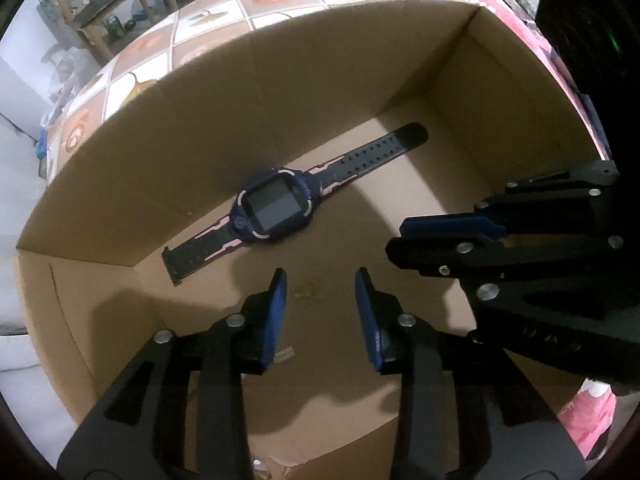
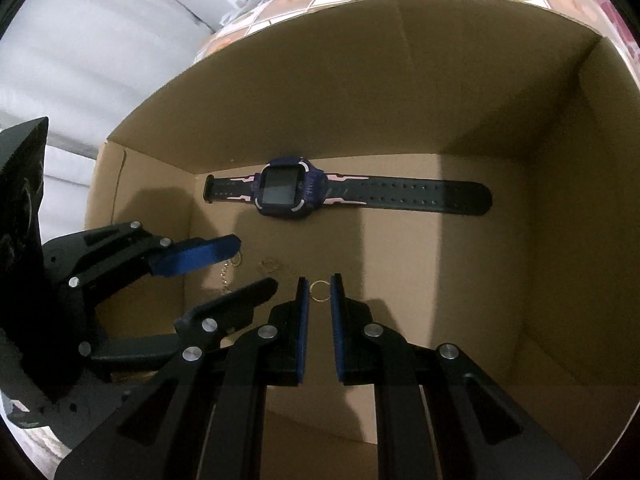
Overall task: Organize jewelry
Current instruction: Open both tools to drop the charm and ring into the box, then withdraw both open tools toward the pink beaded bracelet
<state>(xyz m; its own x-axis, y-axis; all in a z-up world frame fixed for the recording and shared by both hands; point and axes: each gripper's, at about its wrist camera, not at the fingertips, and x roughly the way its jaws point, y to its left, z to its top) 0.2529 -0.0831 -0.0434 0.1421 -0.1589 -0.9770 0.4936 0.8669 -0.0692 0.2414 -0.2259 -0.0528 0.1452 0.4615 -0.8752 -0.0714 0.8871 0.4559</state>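
Fingers of both hand-held grippers, left [image 1: 320, 276] and right [image 2: 319, 280], gape empty inside box [image 1: 360, 80].

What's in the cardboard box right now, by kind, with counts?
Smartwatch: 1
Gold ring: 1
Gold chain: 1
Total: 3, all inside the cardboard box; the chain is partly hidden by the left gripper.

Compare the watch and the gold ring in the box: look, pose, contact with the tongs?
The watch is dark purple with pink trim and a black strap; the gold ring is a thin bare hoop.
The watch is far larger than the ring.
The watch lies flat along the far wall of the box, untouched; the ring sits between the right tongs, whose jaws are parted around it.
Both are inside the box.
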